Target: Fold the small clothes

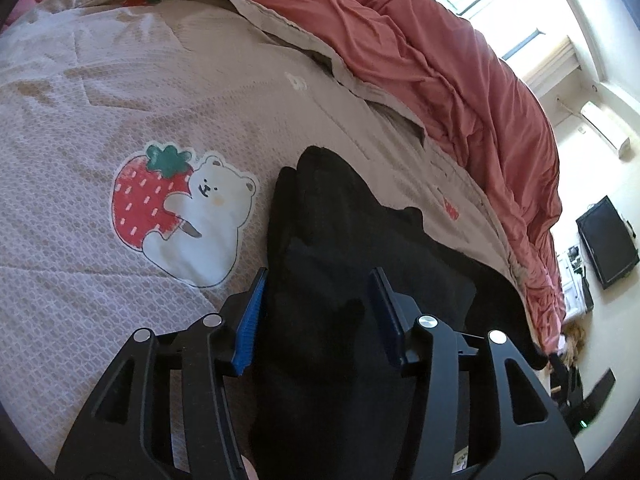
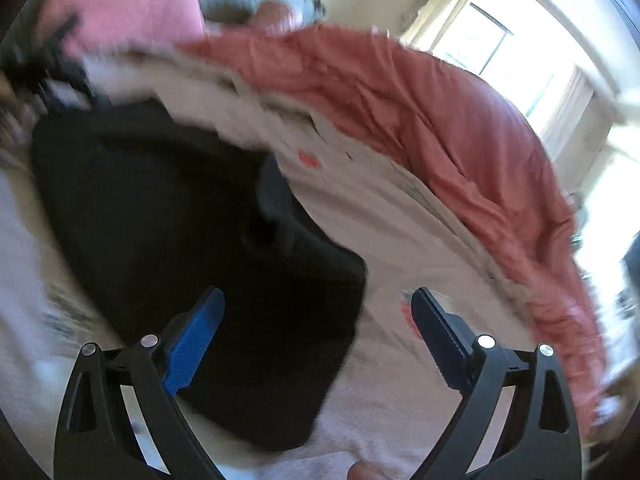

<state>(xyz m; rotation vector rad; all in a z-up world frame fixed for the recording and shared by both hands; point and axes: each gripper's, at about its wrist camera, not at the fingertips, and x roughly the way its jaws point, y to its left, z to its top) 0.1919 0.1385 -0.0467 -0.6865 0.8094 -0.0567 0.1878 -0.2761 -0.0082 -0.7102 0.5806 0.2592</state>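
A black garment (image 1: 340, 208) lies folded and flat on the beige bed cover (image 1: 120, 80). My left gripper (image 1: 318, 274) hovers over its near end. The jaws stand part open, the cloth fills the gap below them, and the blue pads (image 1: 250, 320) do not pinch it. In the blurred right wrist view the same black garment (image 2: 160, 200) spreads to the left. My right gripper (image 2: 318, 292) is wide open over the garment's right edge, its left pad above the cloth and its right pad above the bed cover (image 2: 400, 380). Nothing is held.
A strawberry-and-bear print (image 1: 180, 208) marks the cover left of the garment. A bunched coral duvet (image 1: 440, 60) runs along the far side of the bed, also seen as the coral duvet (image 2: 440, 120). A pink pillow (image 2: 128, 12) lies at the back. A dark screen (image 1: 606, 240) hangs on the wall.
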